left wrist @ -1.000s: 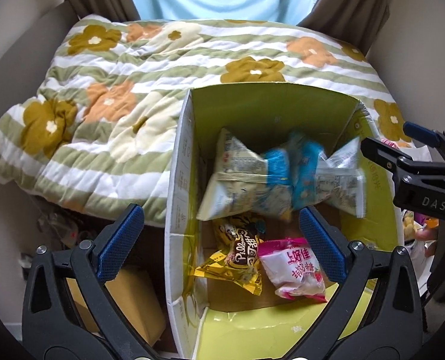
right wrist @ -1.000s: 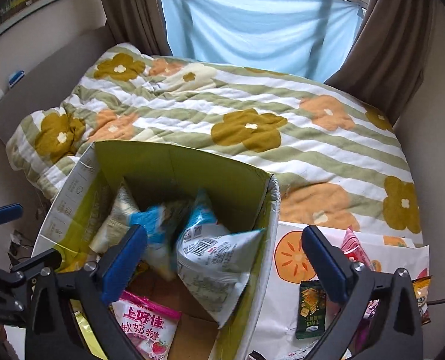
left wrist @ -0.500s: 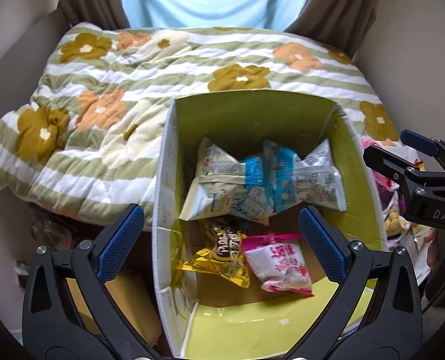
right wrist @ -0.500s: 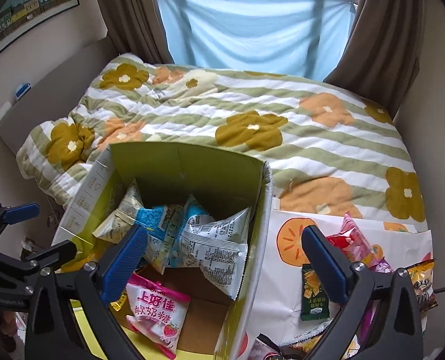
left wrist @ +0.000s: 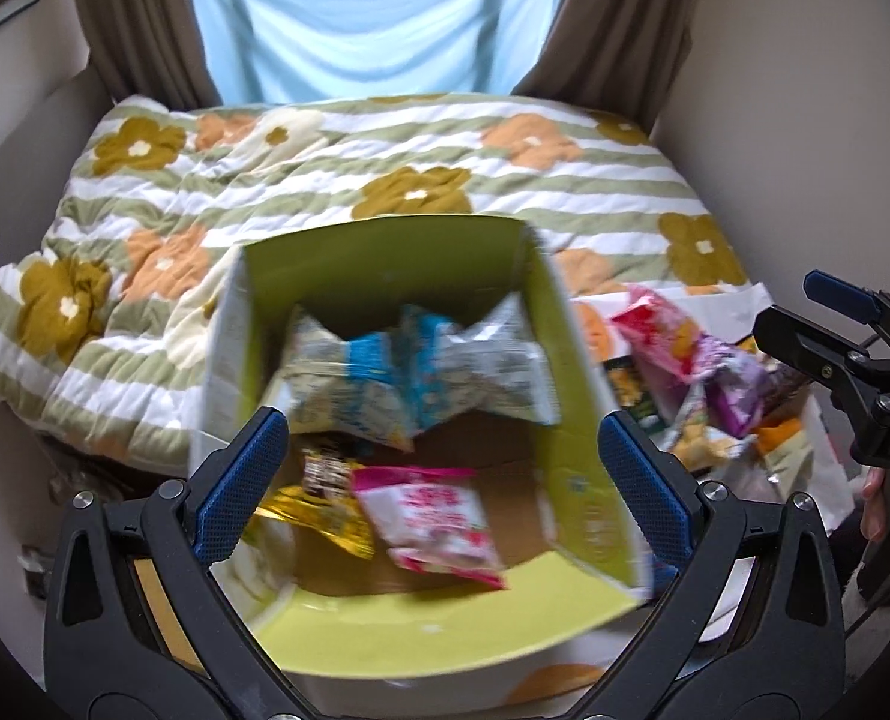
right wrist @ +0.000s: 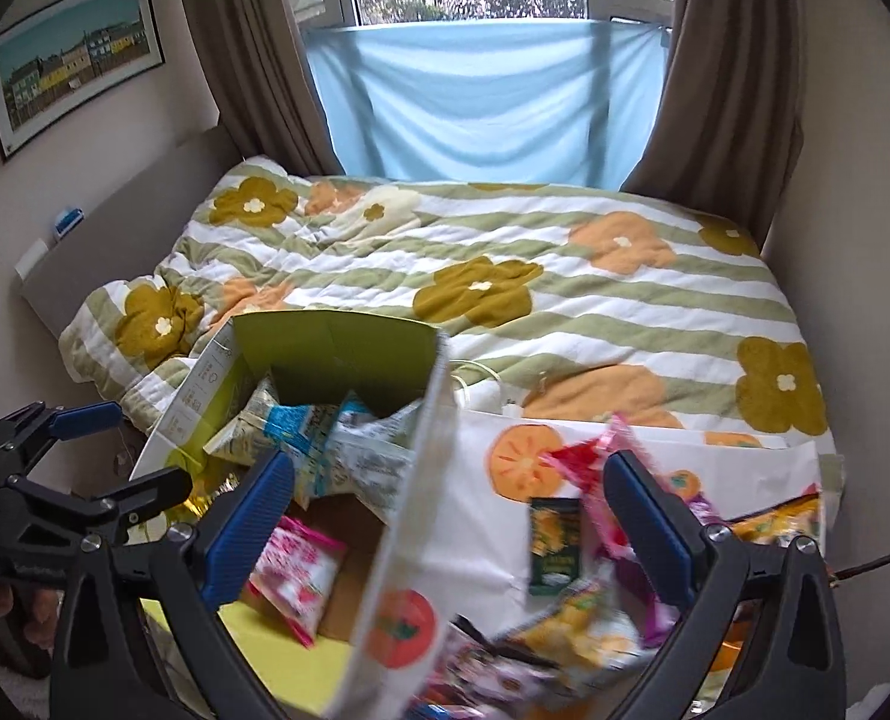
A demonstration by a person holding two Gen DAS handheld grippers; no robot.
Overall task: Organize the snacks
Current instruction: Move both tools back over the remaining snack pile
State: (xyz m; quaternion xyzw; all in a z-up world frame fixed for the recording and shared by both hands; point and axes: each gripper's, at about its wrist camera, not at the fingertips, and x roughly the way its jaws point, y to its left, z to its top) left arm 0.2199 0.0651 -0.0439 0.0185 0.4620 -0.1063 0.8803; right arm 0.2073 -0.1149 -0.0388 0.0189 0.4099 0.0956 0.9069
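An open cardboard box [left wrist: 384,246] with a yellow-green inside stands at the foot of the bed. In it lie white-and-blue snack bags [left wrist: 420,369], a pink packet [left wrist: 438,525] and a yellow packet [left wrist: 324,516]. My left gripper [left wrist: 438,474] hangs open above the box with nothing between its fingers. My right gripper [right wrist: 445,516] is open too, over the box's right wall [right wrist: 408,480]. To the right of the box, loose snacks [right wrist: 571,618] lie on a white sheet with orange fruit prints [right wrist: 505,510], among them a dark green packet [right wrist: 556,543] and a pink bag [left wrist: 655,330].
A bed with a striped flower quilt [right wrist: 505,276] fills the space behind the box. A window with a blue cloth [right wrist: 481,108] and brown curtains lies beyond. Walls close in on both sides. A brown carton [left wrist: 144,582] sits low left of the box.
Both grippers have pulled back and up from the box and swung right. The white-and-blue bags have settled in the box. More of the snack pile at right shows.
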